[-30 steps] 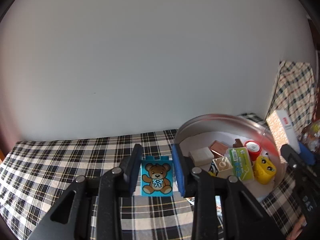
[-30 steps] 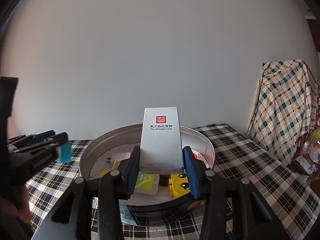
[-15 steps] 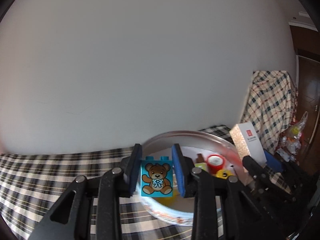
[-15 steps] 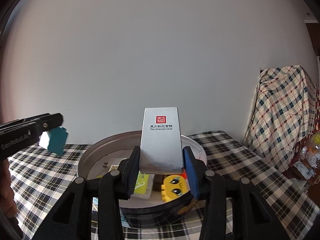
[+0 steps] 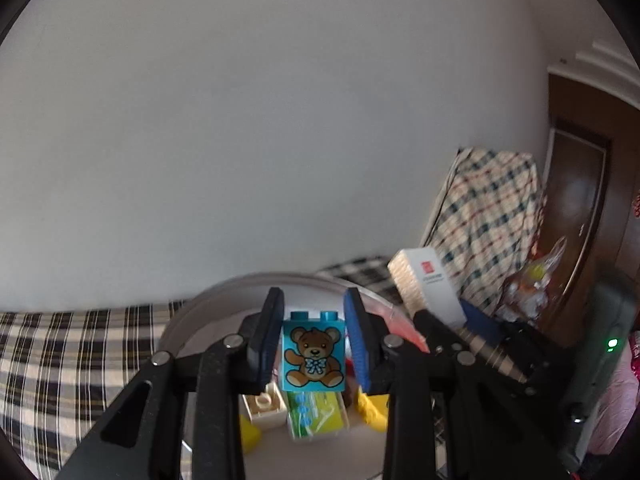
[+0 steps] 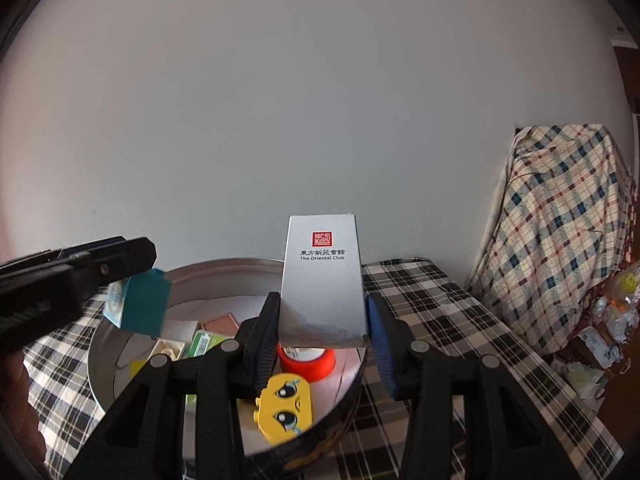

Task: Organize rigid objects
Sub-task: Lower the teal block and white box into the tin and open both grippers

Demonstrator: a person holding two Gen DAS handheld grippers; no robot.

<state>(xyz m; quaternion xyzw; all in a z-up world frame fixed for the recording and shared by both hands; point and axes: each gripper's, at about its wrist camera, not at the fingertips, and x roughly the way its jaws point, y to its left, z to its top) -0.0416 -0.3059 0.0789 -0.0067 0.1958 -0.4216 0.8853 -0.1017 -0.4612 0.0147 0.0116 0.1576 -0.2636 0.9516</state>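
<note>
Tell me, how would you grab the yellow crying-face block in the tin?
Probably from above, pinching the yellow block's two flat side edges. It lies face-up near the round tin's front wall, and the red cap crowds its far side, so a straight-down approach looks clearest.

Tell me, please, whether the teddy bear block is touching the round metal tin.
Apart. The right wrist view shows the teddy bear block clamped in the left gripper, hanging above the round metal tin.
</note>
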